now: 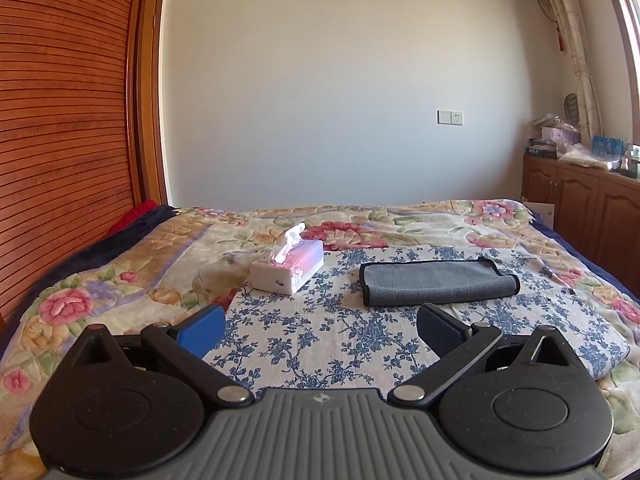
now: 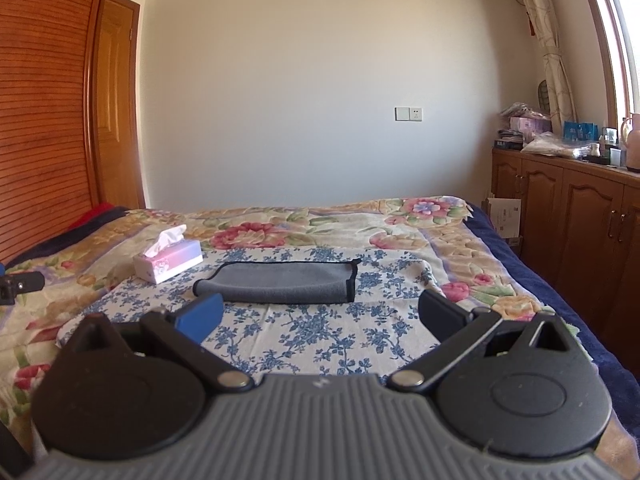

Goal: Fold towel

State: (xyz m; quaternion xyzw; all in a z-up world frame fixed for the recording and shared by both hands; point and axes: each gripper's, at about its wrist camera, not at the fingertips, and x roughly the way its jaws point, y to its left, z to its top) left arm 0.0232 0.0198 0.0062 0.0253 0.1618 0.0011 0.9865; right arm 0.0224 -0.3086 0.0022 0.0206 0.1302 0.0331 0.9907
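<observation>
Bedroom, bed (image 1: 120, 264) with floral quilt and blue-flowered cloth (image 1: 320, 340) on top.
Grey towel (image 1: 438, 282), black-edged, lies folded on the cloth; tissue box (image 1: 288, 266) just left of it. Left gripper (image 1: 320, 326) and right gripper (image 2: 320, 316): both spread wide, holding nothing, short of the towel.

1. Left gripper (image 1: 320, 326): held level and low, jaws spread wide, nothing between the blue pads (image 1: 204, 330).
2. Right gripper (image 2: 320, 320): same level pose, jaws wide apart, pads bare, gripping nothing.
</observation>
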